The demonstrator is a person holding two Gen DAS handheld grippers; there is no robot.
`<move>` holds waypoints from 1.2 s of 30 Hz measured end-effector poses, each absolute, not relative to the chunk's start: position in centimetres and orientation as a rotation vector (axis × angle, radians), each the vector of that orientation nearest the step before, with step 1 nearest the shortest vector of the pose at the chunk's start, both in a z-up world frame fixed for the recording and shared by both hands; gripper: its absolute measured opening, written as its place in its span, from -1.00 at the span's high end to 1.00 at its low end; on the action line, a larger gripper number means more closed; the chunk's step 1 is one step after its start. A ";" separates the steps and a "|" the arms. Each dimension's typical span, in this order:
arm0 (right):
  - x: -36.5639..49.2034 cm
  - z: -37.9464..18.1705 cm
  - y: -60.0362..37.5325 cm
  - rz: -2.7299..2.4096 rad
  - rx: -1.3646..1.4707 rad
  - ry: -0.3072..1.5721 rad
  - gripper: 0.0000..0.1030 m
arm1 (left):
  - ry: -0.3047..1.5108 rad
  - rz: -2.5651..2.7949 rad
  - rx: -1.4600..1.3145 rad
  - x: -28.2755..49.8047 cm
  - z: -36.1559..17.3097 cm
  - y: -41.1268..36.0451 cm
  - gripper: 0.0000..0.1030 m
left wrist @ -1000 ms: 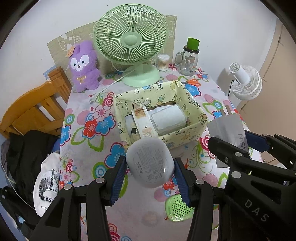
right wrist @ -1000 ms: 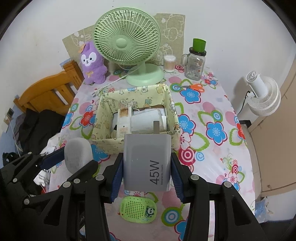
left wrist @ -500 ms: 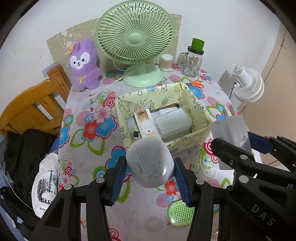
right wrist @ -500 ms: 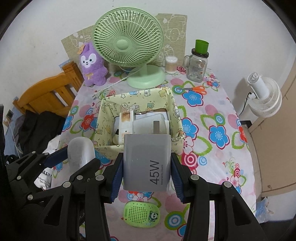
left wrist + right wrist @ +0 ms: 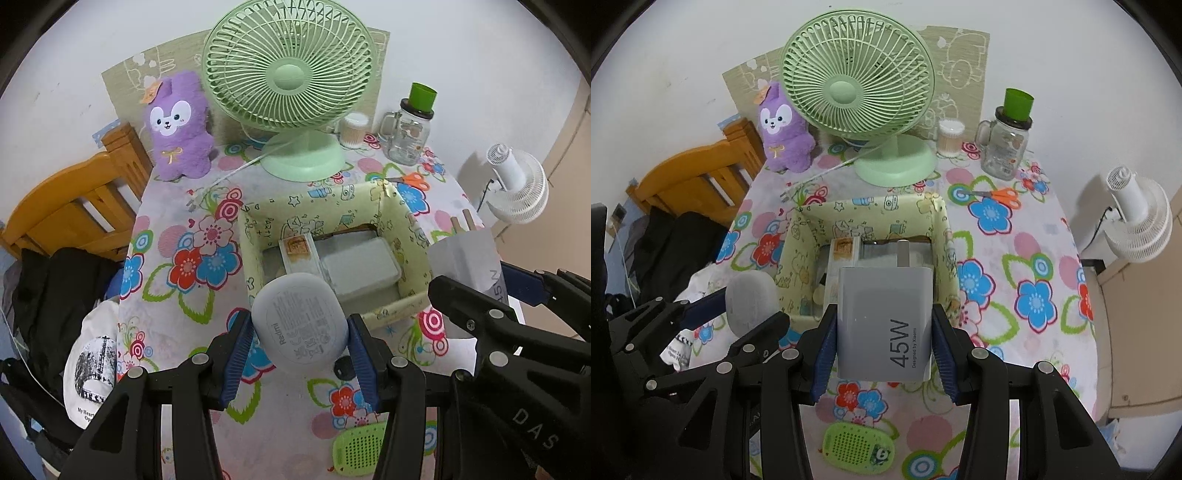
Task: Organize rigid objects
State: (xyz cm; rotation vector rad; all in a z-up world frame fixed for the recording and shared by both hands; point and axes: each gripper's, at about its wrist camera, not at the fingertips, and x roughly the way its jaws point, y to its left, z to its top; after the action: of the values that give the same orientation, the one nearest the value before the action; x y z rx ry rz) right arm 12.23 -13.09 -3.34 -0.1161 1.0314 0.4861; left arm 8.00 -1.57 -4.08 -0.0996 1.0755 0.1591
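Grey rounded plastic earbud case (image 5: 300,318) is clamped by the left gripper (image 5: 300,345) at centre frame; white 45W charger block (image 5: 884,325) is clamped by the right gripper (image 5: 884,350).

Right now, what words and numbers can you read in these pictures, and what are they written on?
"Redmi" on the grey earbud case; its small print is too tiny to read.
"45W" and "Designed by Xiaomi" on the white charger.
"DAS" on the right gripper, seen from the left wrist view.
"My Heart", partly cut off, on the white bag.
The box's scribbles are too small.
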 end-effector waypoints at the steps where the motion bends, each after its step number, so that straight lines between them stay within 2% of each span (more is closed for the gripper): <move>1: 12.4 -3.4 -13.1 0.489 -0.117 1.032 0.02 | 1.077 0.163 -0.101 8.3 -4.2 -1.5 -0.03; 36: 21.7 -8.9 -10.6 0.520 -0.116 1.128 0.02 | 1.170 0.122 -0.113 17.3 -9.7 -1.4 -0.03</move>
State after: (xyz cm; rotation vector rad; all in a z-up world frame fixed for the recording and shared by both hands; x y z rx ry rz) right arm 21.68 -10.62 -8.89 -0.1165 1.1276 0.5201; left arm 17.30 -1.40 -9.69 -0.1134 1.1704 0.1225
